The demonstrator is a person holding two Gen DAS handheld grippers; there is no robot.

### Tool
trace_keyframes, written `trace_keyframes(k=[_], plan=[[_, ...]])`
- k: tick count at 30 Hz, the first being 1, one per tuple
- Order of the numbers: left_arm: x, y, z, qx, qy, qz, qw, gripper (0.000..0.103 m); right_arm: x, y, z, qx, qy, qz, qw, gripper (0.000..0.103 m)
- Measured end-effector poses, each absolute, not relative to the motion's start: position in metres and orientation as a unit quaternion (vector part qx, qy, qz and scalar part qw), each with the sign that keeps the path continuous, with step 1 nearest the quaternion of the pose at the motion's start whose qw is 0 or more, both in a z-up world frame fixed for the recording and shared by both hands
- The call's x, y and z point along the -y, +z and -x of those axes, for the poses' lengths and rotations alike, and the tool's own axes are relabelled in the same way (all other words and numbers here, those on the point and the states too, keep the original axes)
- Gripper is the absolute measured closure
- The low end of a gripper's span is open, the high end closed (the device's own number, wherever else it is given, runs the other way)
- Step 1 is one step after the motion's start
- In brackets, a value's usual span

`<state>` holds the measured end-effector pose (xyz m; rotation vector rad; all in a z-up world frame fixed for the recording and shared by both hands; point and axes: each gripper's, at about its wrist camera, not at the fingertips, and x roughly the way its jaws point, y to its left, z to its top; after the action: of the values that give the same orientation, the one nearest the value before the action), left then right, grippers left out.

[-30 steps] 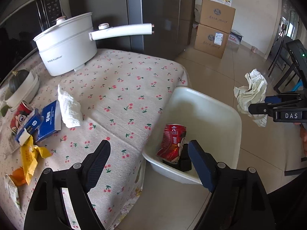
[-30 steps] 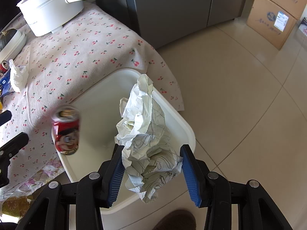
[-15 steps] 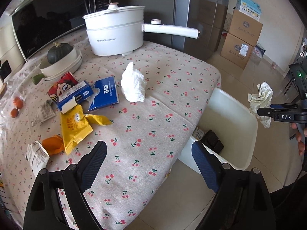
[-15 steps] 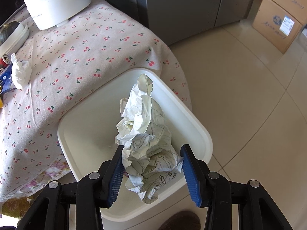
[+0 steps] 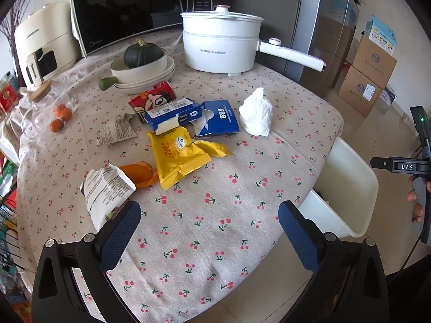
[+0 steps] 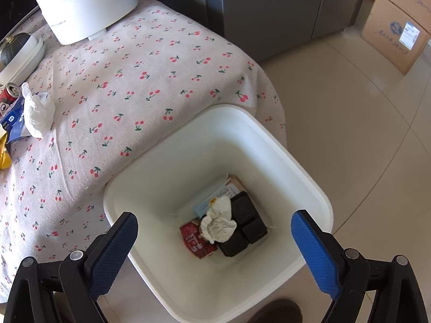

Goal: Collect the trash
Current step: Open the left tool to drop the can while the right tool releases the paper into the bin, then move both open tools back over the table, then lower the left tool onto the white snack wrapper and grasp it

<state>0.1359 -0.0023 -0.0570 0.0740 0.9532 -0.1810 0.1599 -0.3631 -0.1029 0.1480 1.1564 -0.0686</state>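
Meanwhile, in the left wrist view the remaining litter sits left of centre on the cherry-print tablecloth (image 5: 204, 215). Farthest left, a torn printed wrapper (image 5: 106, 188) lies just above and touching the line of the left gripper's left pad, an orange scrap (image 5: 140, 175) beside it. Next rightward is the yellow snack packet (image 5: 177, 158), long axis running from upper left to lower right, then two blue cartons (image 5: 172, 114) with a red cartoon can (image 5: 153, 98) behind them, and a white crumpled tissue (image 5: 256, 115) right of centre. The left gripper (image 5: 208, 235) hangs over bare cloth at the bottom of the frame, its jaws opening wide, nothing between them. Judged from this layout, the printed wrapper and yellow packet lie up and left of those jaws, so the left hand is plainly the nearer one for the next pick. At the right edge of this view the white bin (image 5: 347, 188) stands off the table's corner. In the right wrist view the right gripper (image 6: 214, 242) is centred over the white bin (image 6: 150, 167), jaws opening with nothing pinched; a crumpled paper ball (image 6: 218, 223) lies free on the bin floor, resting on a red can (image 6: 196, 242) and black blocks (image 6: 247, 226). Table litter appears only at that view's far left edge, well apart from the right jaws.
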Motion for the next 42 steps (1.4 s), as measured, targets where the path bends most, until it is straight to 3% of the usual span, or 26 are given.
trace_keyframes(k=[22, 30, 35, 42], plan=[[-0.118, -0.044, -0.146, -0.486, -0.017, 0.076, 0.870, 0.000, 0.249, -0.068, -0.190, -0.521, 0.053, -0.044, 0.851, 0.005], [-0.138, -0.082, -0.183, -0.529, -0.009, 0.057, 0.847, 0.000, 0.220, -0.076, -0.205, -0.529, 0.067, -0.034, 0.846, 0.005], [-0.155, -0.107, -0.203, -0.547, 0.021, 0.142, 0.825, 0.002, 0.213, -0.084, -0.212, -0.537, 0.067, -0.025, 0.840, 0.005], [-0.153, -0.117, -0.226, -0.544, 0.060, 0.173, 0.819, 0.002, 0.210, -0.092, -0.220, -0.544, 0.062, -0.023, 0.836, 0.005]])
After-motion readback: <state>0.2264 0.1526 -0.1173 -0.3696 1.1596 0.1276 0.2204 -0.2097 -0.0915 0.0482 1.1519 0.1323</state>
